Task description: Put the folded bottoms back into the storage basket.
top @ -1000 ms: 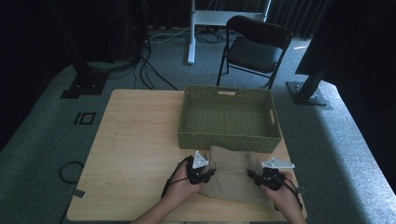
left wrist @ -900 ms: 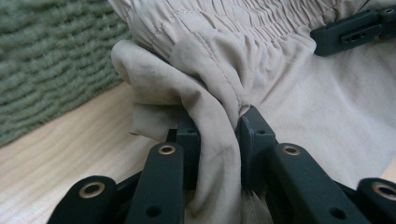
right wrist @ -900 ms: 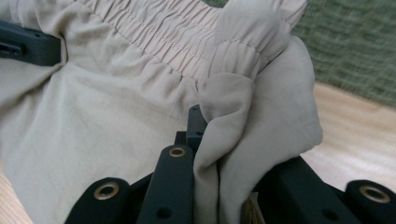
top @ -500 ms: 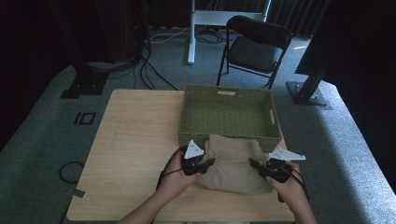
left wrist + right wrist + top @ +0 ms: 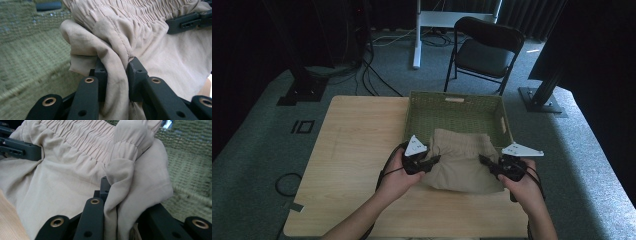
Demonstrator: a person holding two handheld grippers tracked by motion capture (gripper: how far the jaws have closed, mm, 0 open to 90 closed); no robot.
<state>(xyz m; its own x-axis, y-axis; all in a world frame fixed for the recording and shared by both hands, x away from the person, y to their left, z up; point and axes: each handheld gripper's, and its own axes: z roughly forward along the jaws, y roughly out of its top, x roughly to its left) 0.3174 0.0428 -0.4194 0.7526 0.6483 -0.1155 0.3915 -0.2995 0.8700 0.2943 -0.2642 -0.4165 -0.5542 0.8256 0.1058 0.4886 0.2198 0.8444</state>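
From the high view, a folded beige garment [image 5: 462, 160] is seen held between two tools above the near edge of a green woven basket [image 5: 422, 112], its far part over the basket's near rim and its near part over the wooden tabletop [image 5: 352, 150]. The left tool [image 5: 428, 162] is gripped by the left hand [image 5: 398, 172] at the garment's left side, and the right tool [image 5: 486, 162] by the right hand [image 5: 524, 182] at its right side. Whether cloth is actually caught cannot be made out from that height.

That is settled by the gripper views. In the left gripper view, the left tool [image 5: 117, 72] is closed down on a bunched fold of the garment [image 5: 162, 55], the jaws parted only by the thickness of the cloth; the elastic, gathered waistband is seen running across the top, and the basket's weave [image 5: 30, 62] lies to the left. The other tool's jaw is seen at the upper right, against the fabric.

In the right gripper view, the right tool [image 5: 117, 195] is likewise pinched onto a gathered fold of the garment [image 5: 62, 182], one jaw largely covered by draped cloth. The basket [image 5: 190, 165] appears at the right.

A black folding chair [image 5: 484, 50] stands on the grey carpet [image 5: 257, 150] beyond the tabletop.
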